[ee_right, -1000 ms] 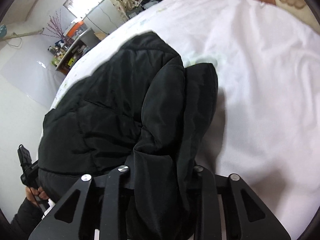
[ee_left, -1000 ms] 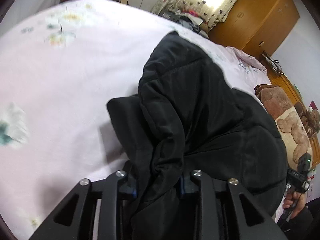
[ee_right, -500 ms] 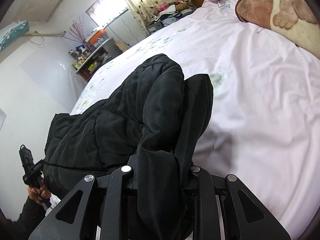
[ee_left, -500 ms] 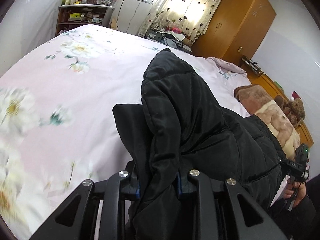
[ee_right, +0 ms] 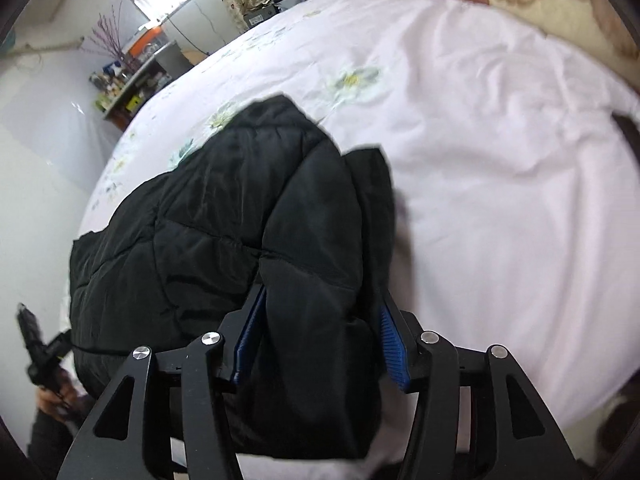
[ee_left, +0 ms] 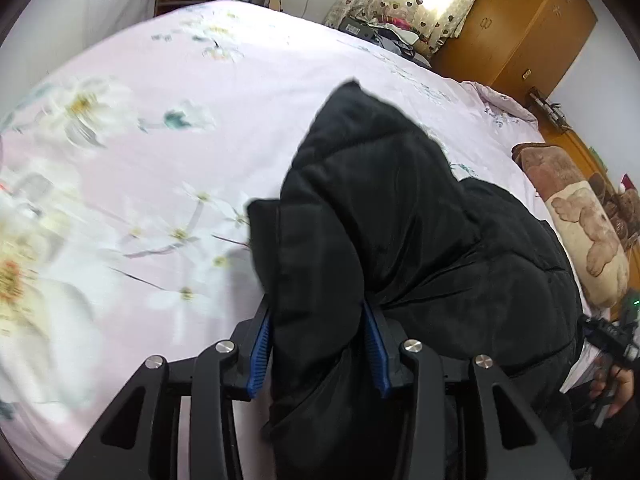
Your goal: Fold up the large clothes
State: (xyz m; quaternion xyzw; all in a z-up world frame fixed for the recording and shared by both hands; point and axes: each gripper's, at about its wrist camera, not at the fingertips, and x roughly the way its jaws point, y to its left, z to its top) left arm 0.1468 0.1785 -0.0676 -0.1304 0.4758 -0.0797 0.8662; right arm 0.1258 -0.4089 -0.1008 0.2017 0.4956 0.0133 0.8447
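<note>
I am releasing the black padded jacket (ee_left: 400, 220) onto the floral bedsheet (ee_left: 140, 160). My left claw (ee_left: 318, 344) is opening, a fold of jacket lying loose between its blue pads (ee_left: 258, 350); my right claw (ee_right: 316, 342) is opening likewise, its pads (ee_right: 392, 344) standing clear of the bundle. The jacket is lying doubled over near the bed's near edge, spanning both claws. A fold appears done; the bulging bundle is awaiting flattening, and probably a further fold.

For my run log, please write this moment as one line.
left claw: opening, black padded jacket between | right claw: opening, jacket between | jacket on pink floral bedsheet
</note>
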